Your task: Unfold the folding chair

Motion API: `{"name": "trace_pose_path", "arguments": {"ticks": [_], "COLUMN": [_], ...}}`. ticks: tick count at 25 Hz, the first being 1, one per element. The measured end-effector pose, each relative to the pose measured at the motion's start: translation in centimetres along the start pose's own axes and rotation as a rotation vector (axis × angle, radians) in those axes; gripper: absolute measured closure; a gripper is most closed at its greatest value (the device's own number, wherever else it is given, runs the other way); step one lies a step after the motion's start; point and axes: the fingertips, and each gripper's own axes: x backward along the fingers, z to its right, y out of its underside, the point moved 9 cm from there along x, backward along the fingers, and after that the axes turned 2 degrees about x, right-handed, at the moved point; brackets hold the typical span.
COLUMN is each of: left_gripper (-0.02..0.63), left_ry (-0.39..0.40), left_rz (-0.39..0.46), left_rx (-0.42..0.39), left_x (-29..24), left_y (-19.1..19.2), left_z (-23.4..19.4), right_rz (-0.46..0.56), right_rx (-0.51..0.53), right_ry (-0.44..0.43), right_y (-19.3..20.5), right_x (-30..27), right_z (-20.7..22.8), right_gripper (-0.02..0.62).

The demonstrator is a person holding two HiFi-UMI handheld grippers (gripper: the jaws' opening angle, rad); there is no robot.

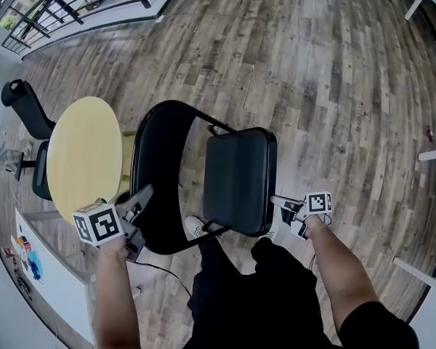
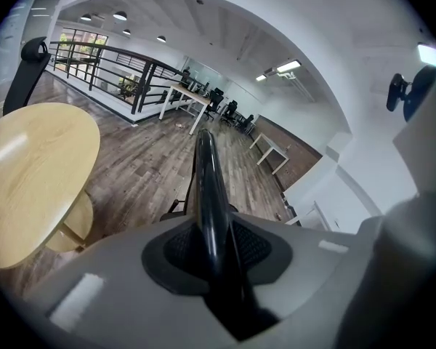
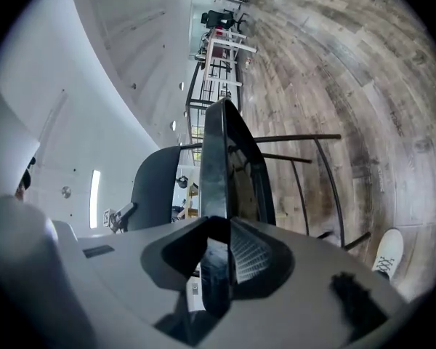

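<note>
Chair frame tube (image 2: 207, 187) is clamped in left hand-held gripper (image 1: 139, 201), seat (image 1: 236, 180) edge gripped by right hand-held gripper (image 1: 280, 204), seat tilted up between both.

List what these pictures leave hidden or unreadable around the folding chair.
Head view: folding chair's feet, covered by its seat and back.
Head view: office chair's base, behind its seat and the round table.
Head view: small red thing on the floor, too small to name.
</note>
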Motion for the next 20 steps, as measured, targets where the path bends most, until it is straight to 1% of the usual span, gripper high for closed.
{"name": "trace_pose_path", "arguments": {"ticks": [2,4,5,7,8,10,13,14,16,17,18,20], "left_gripper": [0.518,0.518,0.520,0.520,0.520,0.518,0.518,0.518,0.518,0.518,0.518,0.517], "left_ry": [0.011,0.017,0.016,0.015,0.020,0.039,0.053,0.056,0.065,0.071,0.079,0.093], "left_rz": [0.000,0.001,0.000,-0.001,0.000,0.006,0.005,0.005,0.007,0.008,0.008,0.006], "left_rx": [0.004,0.009,0.010,0.015,0.020,0.037,0.053,0.055,0.060,0.063,0.068,0.078], "left_x": [-0.5,-0.6,-0.6,-0.6,-0.8,-1.3,-2.1,-2.4,-3.0,-3.2,-3.3,-3.4], "left_y": [0.2,0.5,0.6,0.8,1.0,1.4,2.0,2.1,2.3,2.5,2.7,3.1], "left_z": [-0.2,-0.6,-0.7,-1.1,-1.3,-1.9,-2.7,-2.8,-3.0,-3.3,-3.7,-4.4], "right_rz": [0.002,0.007,0.014,0.023,0.021,0.027,0.055,0.061,0.070,0.087,0.108,0.140], "right_rx": [0.021,-0.029,-0.057,-0.040,-0.031,-0.071,-0.103,-0.090,-0.024,-0.039,-0.078,-0.146], "right_ry": [-0.005,0.036,0.032,-0.012,-0.006,0.011,0.031,0.048,0.072,0.067,0.064,0.083], "right_y": [-0.3,0.0,0.2,0.1,0.0,0.0,-0.1,-0.3,-0.9,-0.7,-0.3,0.5], "right_x": [1.0,2.1,2.4,2.8,3.1,4.1,5.6,6.2,7.2,7.4,7.5,7.8], "right_z": [1.1,2.3,2.9,4.1,4.8,6.4,8.8,9.6,11.0,11.4,11.8,12.4], "right_gripper": [0.506,0.505,0.503,0.502,0.501,0.500,0.497,0.497,0.497,0.497,0.497,0.497]}}
